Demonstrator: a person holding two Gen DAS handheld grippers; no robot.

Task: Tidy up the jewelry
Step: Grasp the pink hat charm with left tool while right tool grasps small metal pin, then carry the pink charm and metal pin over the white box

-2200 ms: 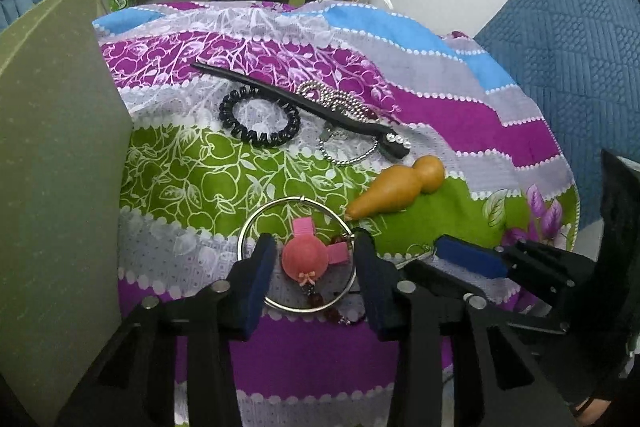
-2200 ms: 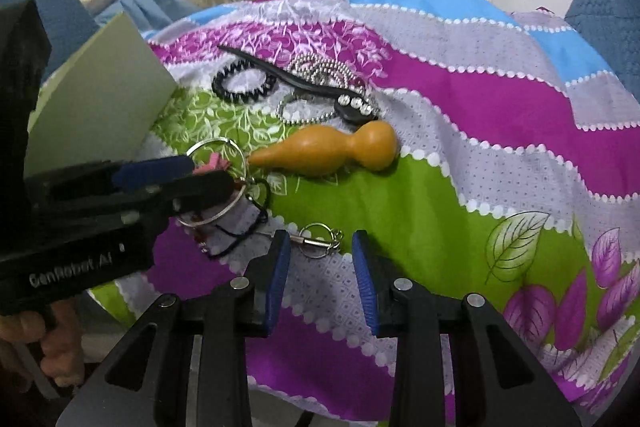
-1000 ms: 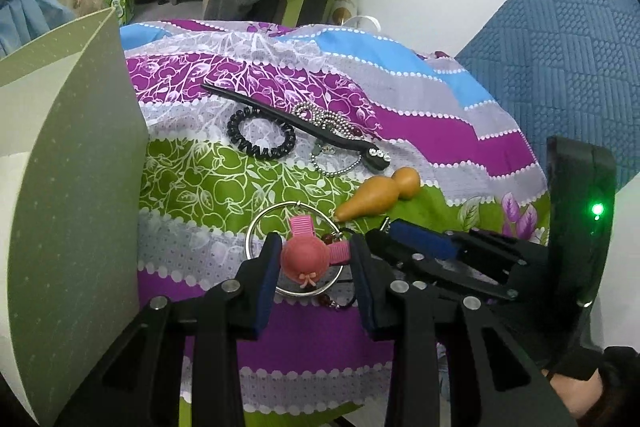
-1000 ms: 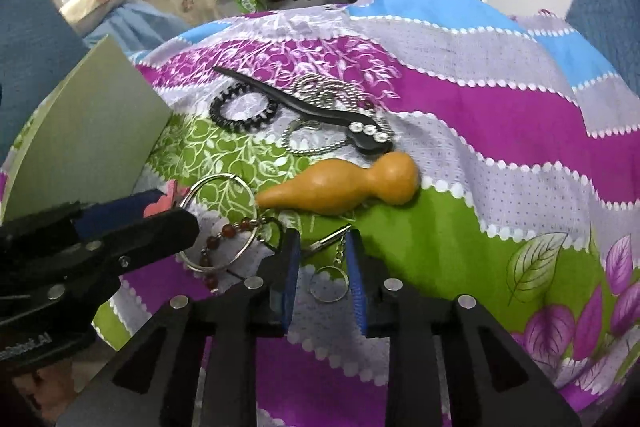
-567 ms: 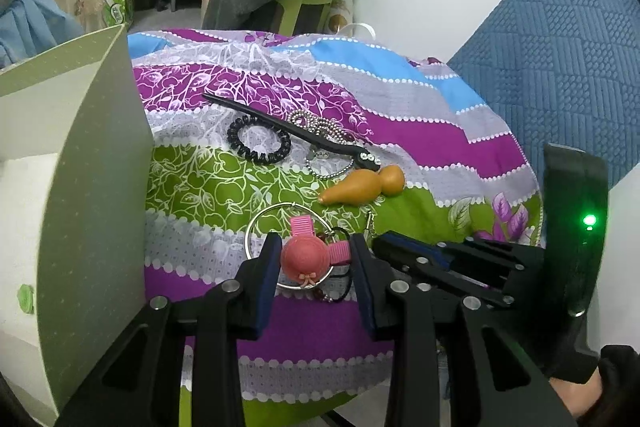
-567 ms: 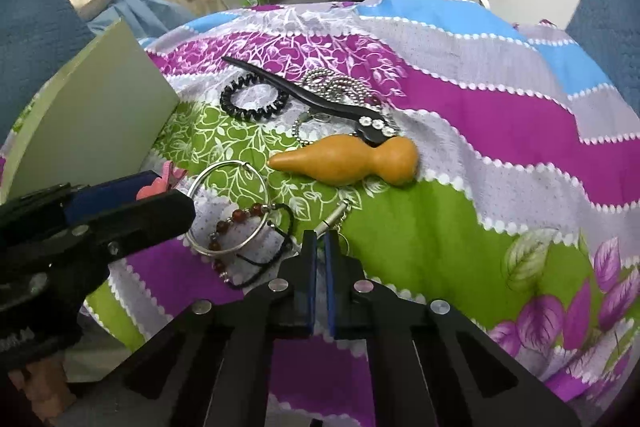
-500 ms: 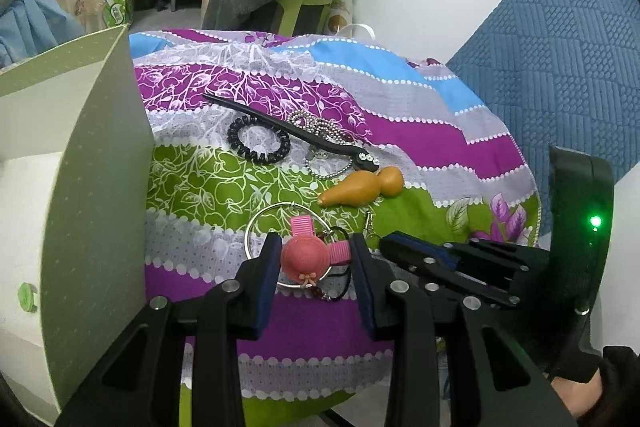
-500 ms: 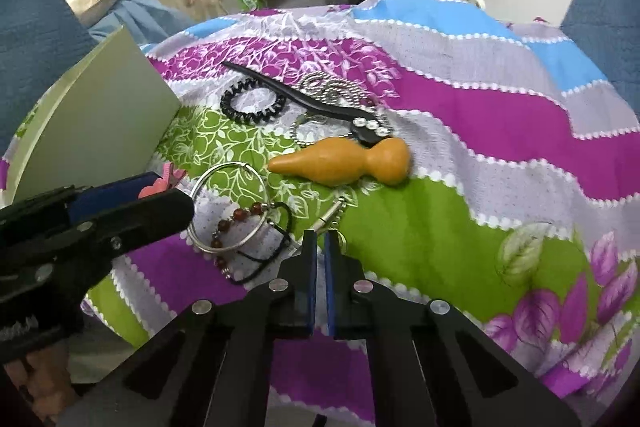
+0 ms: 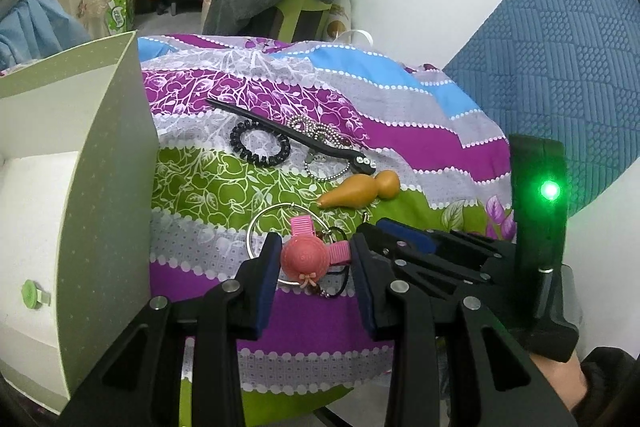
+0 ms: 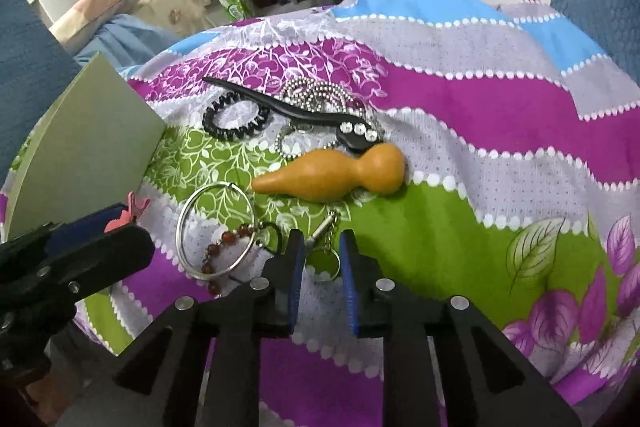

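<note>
Gripping pink hat-shaped hair clip w/ left tongs.

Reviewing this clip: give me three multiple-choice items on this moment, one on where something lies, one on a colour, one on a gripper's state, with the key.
1. Where does the green box stand relative to the jewelry?
A. To its left
B. To its right
C. Behind it, by the wall

2. What colour is the hat-shaped hair clip?
A. Blue
B. Pink
C. Black

3. What is the state of the right hand-held gripper?
A. Shut flat with nothing between its pads
B. Clamped on the gourd
C. Open, with the small key ring between its pads

Key: 1 A, the box fills the left edge of the left wrist view. 2 B, the clip between the left hand-held gripper pads is pink. 3 C, the key ring lies in the gap and the wooden gourd lies apart.
</note>
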